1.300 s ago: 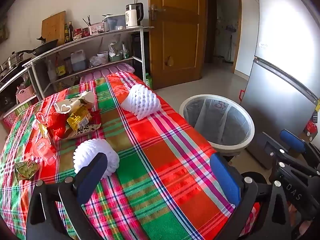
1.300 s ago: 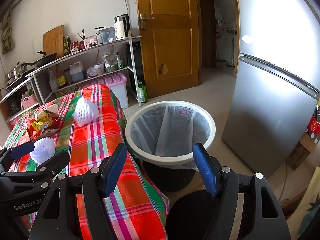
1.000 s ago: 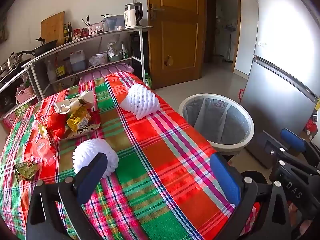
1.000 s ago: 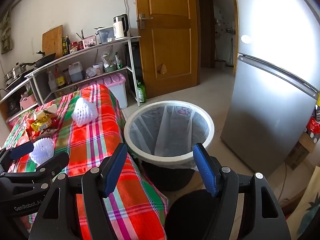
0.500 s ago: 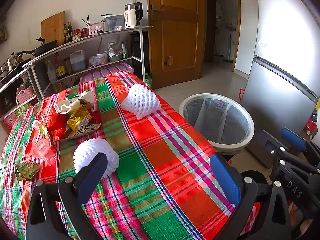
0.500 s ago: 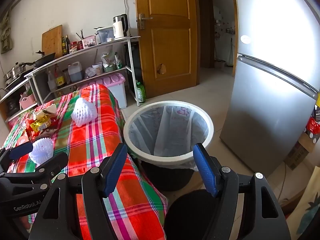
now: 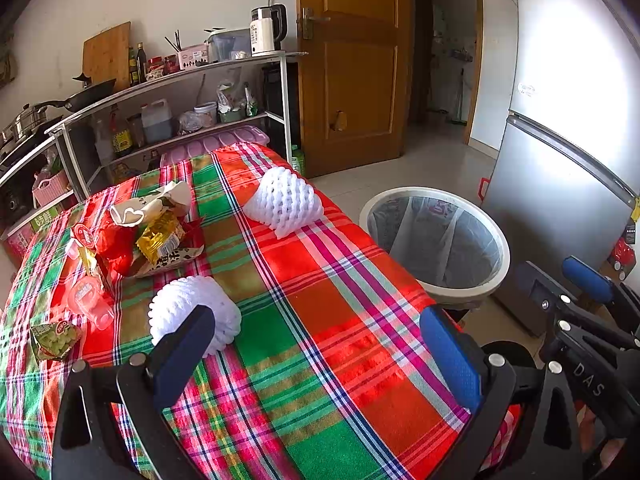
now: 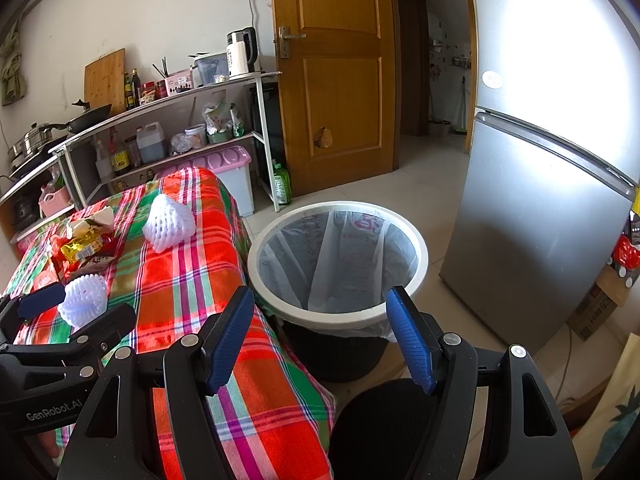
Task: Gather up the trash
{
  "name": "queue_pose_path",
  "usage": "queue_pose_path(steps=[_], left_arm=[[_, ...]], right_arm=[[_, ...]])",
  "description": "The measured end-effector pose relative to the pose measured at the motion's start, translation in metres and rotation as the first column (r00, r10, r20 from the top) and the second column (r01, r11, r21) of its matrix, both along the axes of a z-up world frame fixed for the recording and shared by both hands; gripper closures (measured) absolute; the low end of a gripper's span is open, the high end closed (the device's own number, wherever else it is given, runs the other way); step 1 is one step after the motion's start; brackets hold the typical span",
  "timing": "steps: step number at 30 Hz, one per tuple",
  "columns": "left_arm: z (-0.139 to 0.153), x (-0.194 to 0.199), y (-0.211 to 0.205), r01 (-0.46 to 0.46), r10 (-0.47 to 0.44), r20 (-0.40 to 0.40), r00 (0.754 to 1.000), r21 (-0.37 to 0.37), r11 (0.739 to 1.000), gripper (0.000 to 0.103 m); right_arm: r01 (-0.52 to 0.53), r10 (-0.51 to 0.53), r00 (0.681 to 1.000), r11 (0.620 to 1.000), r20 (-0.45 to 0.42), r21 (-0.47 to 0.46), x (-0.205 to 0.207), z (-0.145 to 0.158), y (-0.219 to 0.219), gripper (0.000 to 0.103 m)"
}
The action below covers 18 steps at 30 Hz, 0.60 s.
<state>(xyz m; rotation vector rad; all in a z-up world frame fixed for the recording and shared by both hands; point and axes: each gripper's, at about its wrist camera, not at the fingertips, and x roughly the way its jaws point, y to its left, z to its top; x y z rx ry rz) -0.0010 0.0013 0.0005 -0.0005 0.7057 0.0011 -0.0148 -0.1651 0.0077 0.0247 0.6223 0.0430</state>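
Note:
On the plaid tablecloth (image 7: 320, 288) lie two white foam fruit nets: one (image 7: 194, 314) just beyond my left finger, another (image 7: 286, 202) farther back. A heap of snack wrappers (image 7: 148, 232) sits at the left, with a clear plastic cup (image 7: 90, 302) and a green packet (image 7: 54, 338) nearer. My left gripper (image 7: 316, 354) hovers open over the near table edge, holding nothing. My right gripper (image 8: 320, 340) is open and empty, in front of the lined trash bin (image 8: 338, 256) beside the table. Both nets, the near one (image 8: 82, 294) and the far one (image 8: 168, 222), show in the right wrist view too.
A metal shelf rack (image 7: 176, 92) with bottles, a kettle and pans stands behind the table. A wooden door (image 7: 352, 64) is at the back, a silver fridge (image 8: 552, 184) at the right. A pink-lidded box (image 8: 236, 176) sits past the table's far end. A black round seat (image 8: 384, 432) lies below my right gripper.
Hardly anything differs; both grippers stay open and hold their places, with only a slight drift of the views.

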Motion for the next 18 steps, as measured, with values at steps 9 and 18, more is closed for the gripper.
queue_pose_path(steps=[9,18], left_arm=[[0.0001,-0.0003,0.0002,-0.002,0.002,0.001,1.0,0.001,1.0,0.0],[0.0011,-0.0023,0.0014,-0.003,0.003,0.001,1.0,0.003,1.0,0.0]], right_arm=[[0.002,-0.002,1.0,1.0,0.002,-0.002,-0.0011,-0.0005,0.0006,0.034],[0.003,-0.003,1.0,1.0,-0.001,-0.005,0.0006,0.0021,0.0015,0.034]])
